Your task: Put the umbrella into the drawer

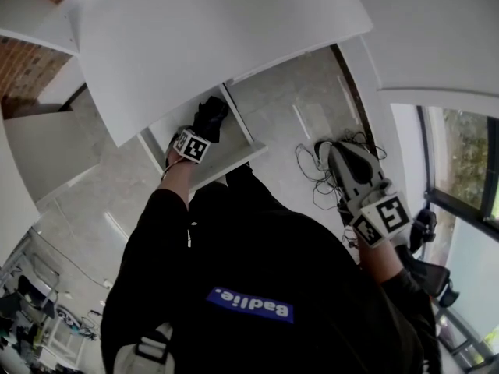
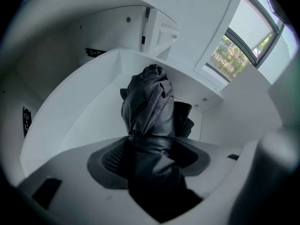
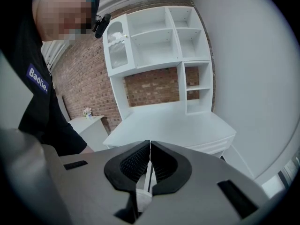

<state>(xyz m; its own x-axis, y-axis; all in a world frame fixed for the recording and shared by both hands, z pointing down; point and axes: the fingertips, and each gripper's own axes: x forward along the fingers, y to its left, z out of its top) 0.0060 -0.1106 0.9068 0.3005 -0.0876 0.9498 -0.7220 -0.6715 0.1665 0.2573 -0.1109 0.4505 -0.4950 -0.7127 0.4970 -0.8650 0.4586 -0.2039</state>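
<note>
The left gripper (image 2: 152,156) grasps the umbrella (image 2: 149,104), its long axis pointing down into the drawer (image 2: 79,111); the right gripper (image 3: 150,161) is clenched empty, well apart.

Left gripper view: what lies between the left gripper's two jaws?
The folded black fabric umbrella, gripped by the left gripper and pointing into the white drawer; the left gripper view shows this.
</note>
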